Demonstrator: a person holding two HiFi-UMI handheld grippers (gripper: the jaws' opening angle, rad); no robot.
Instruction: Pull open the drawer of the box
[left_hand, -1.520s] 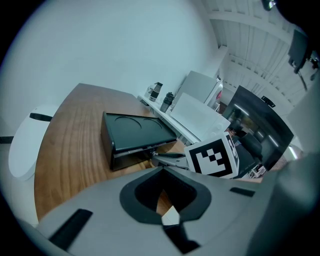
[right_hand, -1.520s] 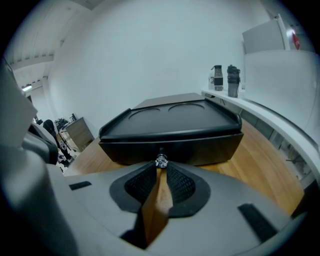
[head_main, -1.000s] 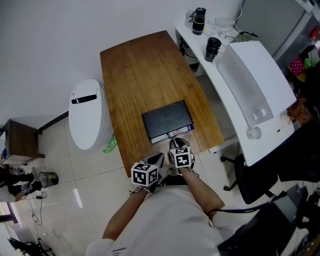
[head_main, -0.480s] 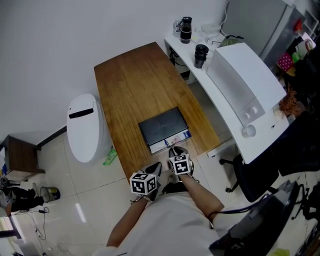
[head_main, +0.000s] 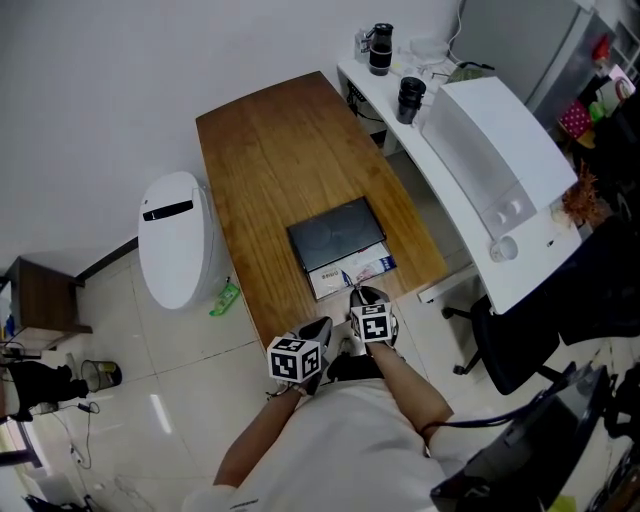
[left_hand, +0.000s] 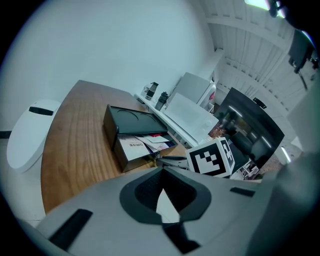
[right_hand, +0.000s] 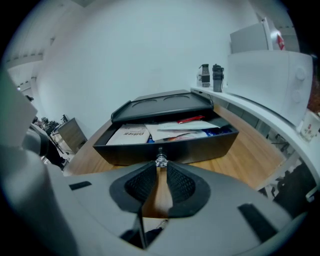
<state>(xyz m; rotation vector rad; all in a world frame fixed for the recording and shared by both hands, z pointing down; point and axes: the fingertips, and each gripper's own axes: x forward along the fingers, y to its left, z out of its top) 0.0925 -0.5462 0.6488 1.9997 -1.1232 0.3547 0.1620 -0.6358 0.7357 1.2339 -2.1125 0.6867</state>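
White rounded unit (head_main: 172, 235) stands left of the wooden table (head_main: 270, 140). Your left gripper (head_main: 322, 327) hangs at the table's near edge, jaws together, nothing in them. Black box (head_main: 335, 230) sits near that edge, its drawer (head_main: 352, 272) partly out with papers (right_hand: 150, 131) showing inside. Your right gripper (right_hand: 160, 167) has its 2 jaws clamped on the drawer's small knob (right_hand: 160, 161). White desk (head_main: 452, 215) runs along the right.

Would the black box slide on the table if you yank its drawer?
Probably a bit: the box sits on a smooth wooden table with nothing holding it down. It looks low and flat, so tipping seems unlikely. The drawer holds mostly papers, so it's likely light.
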